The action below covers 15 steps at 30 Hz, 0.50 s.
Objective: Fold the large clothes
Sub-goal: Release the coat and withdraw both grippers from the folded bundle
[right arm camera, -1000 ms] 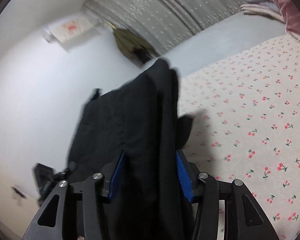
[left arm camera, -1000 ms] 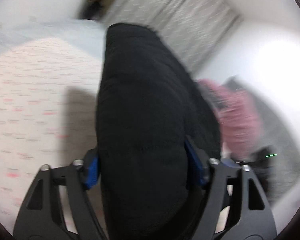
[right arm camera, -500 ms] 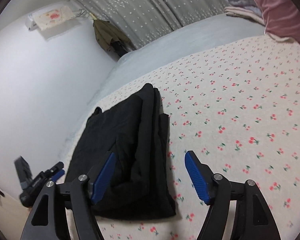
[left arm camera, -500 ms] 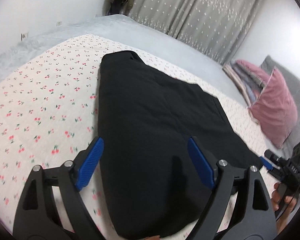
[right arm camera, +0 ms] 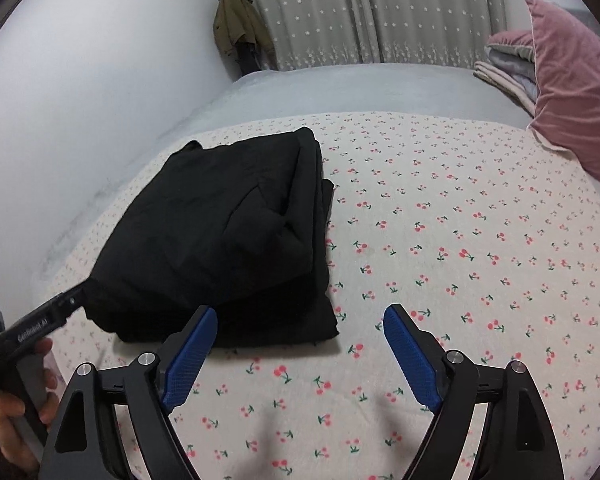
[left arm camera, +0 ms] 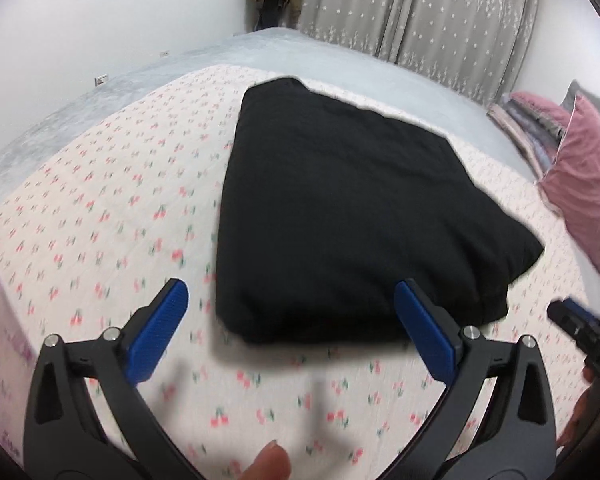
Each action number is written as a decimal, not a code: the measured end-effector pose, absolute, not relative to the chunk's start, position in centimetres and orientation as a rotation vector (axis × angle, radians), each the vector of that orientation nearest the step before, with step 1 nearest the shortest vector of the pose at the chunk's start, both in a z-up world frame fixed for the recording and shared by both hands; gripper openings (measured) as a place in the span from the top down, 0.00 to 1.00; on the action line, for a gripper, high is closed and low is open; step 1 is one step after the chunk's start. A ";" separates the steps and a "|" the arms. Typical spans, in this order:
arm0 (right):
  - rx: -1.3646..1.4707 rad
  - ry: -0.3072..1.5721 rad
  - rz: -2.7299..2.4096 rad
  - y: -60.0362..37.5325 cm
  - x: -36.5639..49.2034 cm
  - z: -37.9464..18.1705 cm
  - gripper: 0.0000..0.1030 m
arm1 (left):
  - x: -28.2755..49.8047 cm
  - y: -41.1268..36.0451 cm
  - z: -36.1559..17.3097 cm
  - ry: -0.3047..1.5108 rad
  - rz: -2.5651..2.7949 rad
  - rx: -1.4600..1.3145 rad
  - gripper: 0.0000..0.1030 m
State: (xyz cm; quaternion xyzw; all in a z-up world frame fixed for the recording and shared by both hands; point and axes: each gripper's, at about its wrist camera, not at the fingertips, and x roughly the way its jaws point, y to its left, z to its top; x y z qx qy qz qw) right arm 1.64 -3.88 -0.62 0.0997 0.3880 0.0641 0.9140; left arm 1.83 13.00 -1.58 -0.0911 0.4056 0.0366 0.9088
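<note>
A black garment (left arm camera: pixel 352 216) lies folded into a thick rectangle on the cherry-print bed sheet (left arm camera: pixel 100 208). My left gripper (left arm camera: pixel 290 292) hovers just in front of its near edge, jaws opening wide, nothing between the blue pads. In the right wrist view the same black garment (right arm camera: pixel 228 236) sits left of centre, its layered fold edges facing right. My right gripper (right arm camera: pixel 300 316) hangs off its near right corner, jaws also opening, only sheet between them. The left gripper's arm (right arm camera: pixel 40 324) shows at the left edge, held by a hand.
A pink pillow (right arm camera: pixel 572 92) and stacked folded bedding (right arm camera: pixel 504 72) lie at the right. Grey star-print curtains (right arm camera: pixel 380 12) and a hanging olive jacket (right arm camera: pixel 236 28) stand behind the bed. A grey blanket (left arm camera: pixel 340 60) covers the far bed. A white wall runs along the left.
Both grippers let go of the black garment, opened wide and drew back toward the near edge. The garment went from hanging in the jaws to lying flat, folded on the sheet.
</note>
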 end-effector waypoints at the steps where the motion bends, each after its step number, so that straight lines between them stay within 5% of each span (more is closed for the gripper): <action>1: 0.178 0.802 0.122 -3.4 1.6 -0.8 0.15 | 1.5 12.6 -1.7 0.844 0.081 -0.172 0.01; 15: -0.059 0.811 0.066 -0.2 -0.7 -1.8 0.15 | -0.2 9.0 -3.2 0.879 0.115 -0.085 0.01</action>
